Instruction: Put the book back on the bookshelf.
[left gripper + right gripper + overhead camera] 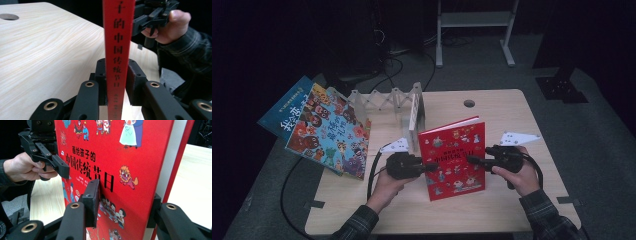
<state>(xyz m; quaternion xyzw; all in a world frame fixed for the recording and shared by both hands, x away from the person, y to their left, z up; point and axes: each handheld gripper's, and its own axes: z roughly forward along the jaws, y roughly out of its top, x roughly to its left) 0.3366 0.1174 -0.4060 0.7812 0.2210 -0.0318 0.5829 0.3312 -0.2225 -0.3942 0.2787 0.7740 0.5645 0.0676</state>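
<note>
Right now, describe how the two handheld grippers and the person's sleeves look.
Both the left gripper and the right gripper are matte black, with jointed link arms on brass-coloured pivots and flat, blocky fingers. Each carries a pale three-cornered plate with dark dots on top and trails a black cable. The sleeves are dark plaid.

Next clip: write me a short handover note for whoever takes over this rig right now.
Left gripper: fingers clamped on the spine edge of the red book.
Right gripper: fingers straddle the book's open edge, one on the cover; grip looks loose.
Book stands upright on the table, held between both hands.
Two books already lean at the folding rack on the left.
Left: probably shelve the red book in the rack.
</note>
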